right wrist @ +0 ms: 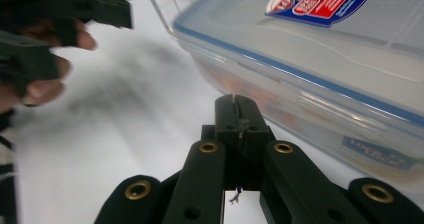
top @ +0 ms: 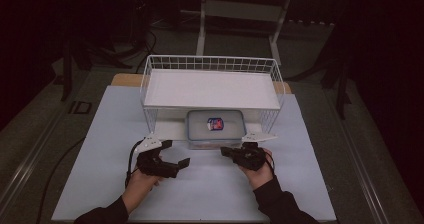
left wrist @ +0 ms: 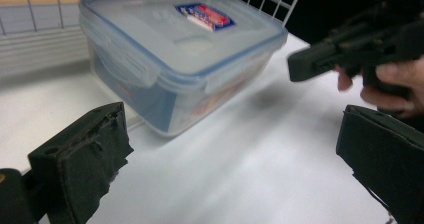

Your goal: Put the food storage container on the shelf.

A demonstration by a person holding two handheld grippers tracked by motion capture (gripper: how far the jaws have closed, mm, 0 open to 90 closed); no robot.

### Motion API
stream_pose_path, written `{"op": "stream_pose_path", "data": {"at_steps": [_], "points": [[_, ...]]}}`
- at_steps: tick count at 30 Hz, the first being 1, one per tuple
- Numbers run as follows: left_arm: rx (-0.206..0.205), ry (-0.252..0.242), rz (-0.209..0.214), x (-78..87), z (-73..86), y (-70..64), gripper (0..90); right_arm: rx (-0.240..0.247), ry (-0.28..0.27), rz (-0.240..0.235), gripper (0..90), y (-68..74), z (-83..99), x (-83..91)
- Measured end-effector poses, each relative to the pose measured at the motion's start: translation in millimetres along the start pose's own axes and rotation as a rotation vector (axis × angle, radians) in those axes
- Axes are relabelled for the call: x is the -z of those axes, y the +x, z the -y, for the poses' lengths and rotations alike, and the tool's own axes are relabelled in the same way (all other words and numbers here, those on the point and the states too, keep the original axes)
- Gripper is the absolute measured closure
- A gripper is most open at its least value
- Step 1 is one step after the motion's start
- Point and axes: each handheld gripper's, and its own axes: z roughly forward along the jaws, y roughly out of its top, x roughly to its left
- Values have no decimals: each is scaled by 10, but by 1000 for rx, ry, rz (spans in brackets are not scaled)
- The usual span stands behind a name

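**High view: grippers close in on sealed food box**

Both tools flank the clear lidded container (top: 215,129), which sits on the white table (top: 100,184) at the mouth of the wire rack (top: 210,66), under its shelf. The left gripper (top: 183,162), near the container's front left corner, is spread wide; the right gripper (top: 224,151), pressed together on nothing, points at its front wall. Seemingly the approach step: next, a firm grip on the box.

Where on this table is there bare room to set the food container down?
Bare white table lies left of the left hand-held gripper, right of the right hand-held gripper, and between them in front of the container. The wire rack shelf top is bare. Under the shelf it is crowded.
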Motion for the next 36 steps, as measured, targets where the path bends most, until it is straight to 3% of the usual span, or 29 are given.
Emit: {"op": "stream_pose_path", "data": {"at_steps": [3, 6, 17, 27, 29, 34, 36], "points": [[-8, -16, 4, 8, -20, -2, 3, -11, 18, 30, 898, -35, -11, -91], [0, -26, 11, -1, -19, 6, 3, -44, -5, 13, 897, -112, -16, -160], [-1, -19, -1, -23, -3, 24, 3, -11, -9, 69, 897, -186, -170, -414], [-23, -24, -2, 3, -18, 30, 3, -13, -19, 113, 898, -217, -268, -645], [-23, -29, -1, 9, -18, 32, 3, -37, -23, 115, 898, -243, -297, -665], [-14, -28, 1, 16, -10, 59, 3, -47, -33, 126, 898, -325, -356, -714], [-17, -25, 0, 14, -8, 60, 3, -46, -15, 109, 898, -340, -367, -742]]}}
